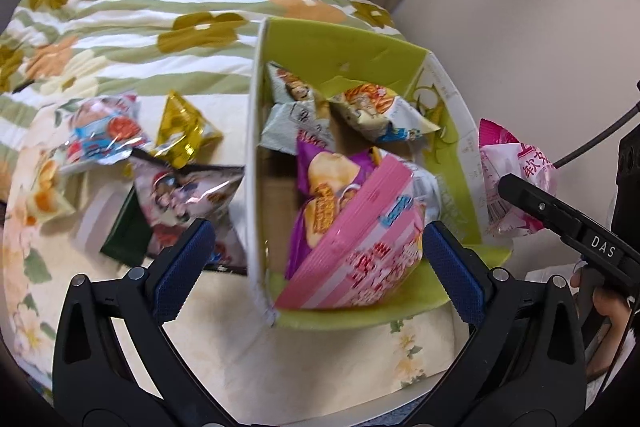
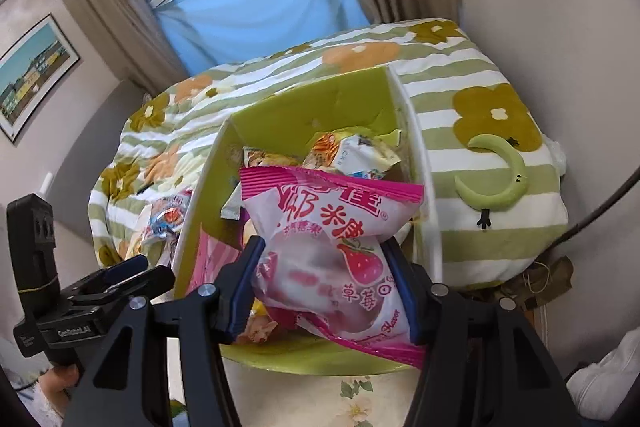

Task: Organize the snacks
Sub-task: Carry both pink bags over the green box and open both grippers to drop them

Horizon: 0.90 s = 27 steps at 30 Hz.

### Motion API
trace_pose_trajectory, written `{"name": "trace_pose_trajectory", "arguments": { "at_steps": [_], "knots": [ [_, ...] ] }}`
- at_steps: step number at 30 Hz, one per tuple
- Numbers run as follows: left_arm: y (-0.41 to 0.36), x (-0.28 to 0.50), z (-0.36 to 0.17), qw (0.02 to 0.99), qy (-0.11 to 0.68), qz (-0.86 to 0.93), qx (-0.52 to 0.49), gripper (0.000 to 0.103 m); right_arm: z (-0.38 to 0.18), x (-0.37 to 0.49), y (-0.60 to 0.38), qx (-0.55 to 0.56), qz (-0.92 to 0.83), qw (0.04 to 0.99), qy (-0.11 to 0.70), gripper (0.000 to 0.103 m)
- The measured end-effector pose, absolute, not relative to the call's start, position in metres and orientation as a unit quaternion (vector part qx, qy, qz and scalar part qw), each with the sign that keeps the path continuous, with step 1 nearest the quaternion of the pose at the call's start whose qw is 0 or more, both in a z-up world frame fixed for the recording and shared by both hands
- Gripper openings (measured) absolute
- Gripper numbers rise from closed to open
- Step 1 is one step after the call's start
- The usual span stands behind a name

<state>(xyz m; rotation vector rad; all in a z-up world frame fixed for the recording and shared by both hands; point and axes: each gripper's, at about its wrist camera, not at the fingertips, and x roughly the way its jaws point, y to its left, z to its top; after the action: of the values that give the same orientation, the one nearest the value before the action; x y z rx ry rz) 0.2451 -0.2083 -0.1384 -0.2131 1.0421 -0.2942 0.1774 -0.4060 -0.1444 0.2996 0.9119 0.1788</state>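
A green-lined cardboard box [image 1: 352, 43] stands on the table and holds several snack packets, among them a pink striped pack [image 1: 360, 251] and a purple pack [image 1: 320, 179]. My left gripper [image 1: 316, 259] is open and empty, its fingers spread on either side of the box's near left corner. My right gripper [image 2: 324, 279] is shut on a pink strawberry snack packet [image 2: 332, 247] and holds it above the box [image 2: 312, 95]. That packet also shows at the right of the left wrist view [image 1: 516, 179].
Loose packets lie on the table left of the box: a gold one [image 1: 182, 131], a blue-red one [image 1: 104, 131] and a silver-dark one [image 1: 188, 203]. A flowered striped quilt [image 1: 120, 15] lies behind. A green moon-shaped toy [image 2: 496, 179] rests on the quilt.
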Motion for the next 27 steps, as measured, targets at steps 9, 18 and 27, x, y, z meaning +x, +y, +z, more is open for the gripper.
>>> {"name": "trace_pose_trajectory", "arguments": {
  "at_steps": [9, 18, 27],
  "knots": [
    [-0.208, 0.229, -0.134, 0.861, 0.492, -0.108, -0.067, 0.103, -0.160, 0.182, -0.401, 0.138, 0.107, 0.873, 0.456, 0.057],
    [-0.205, 0.212, -0.140, 0.866, 0.494, -0.069, -0.020, 0.103, -0.171, 0.176, -0.400, 0.137, 0.107, 0.881, 0.440, 0.102],
    [-0.196, 0.205, -0.142, 0.869, 0.491, -0.057, -0.025, 0.103, -0.178, 0.166, -0.400, 0.130, 0.112, 0.876, 0.451, 0.102]
  ]
}}
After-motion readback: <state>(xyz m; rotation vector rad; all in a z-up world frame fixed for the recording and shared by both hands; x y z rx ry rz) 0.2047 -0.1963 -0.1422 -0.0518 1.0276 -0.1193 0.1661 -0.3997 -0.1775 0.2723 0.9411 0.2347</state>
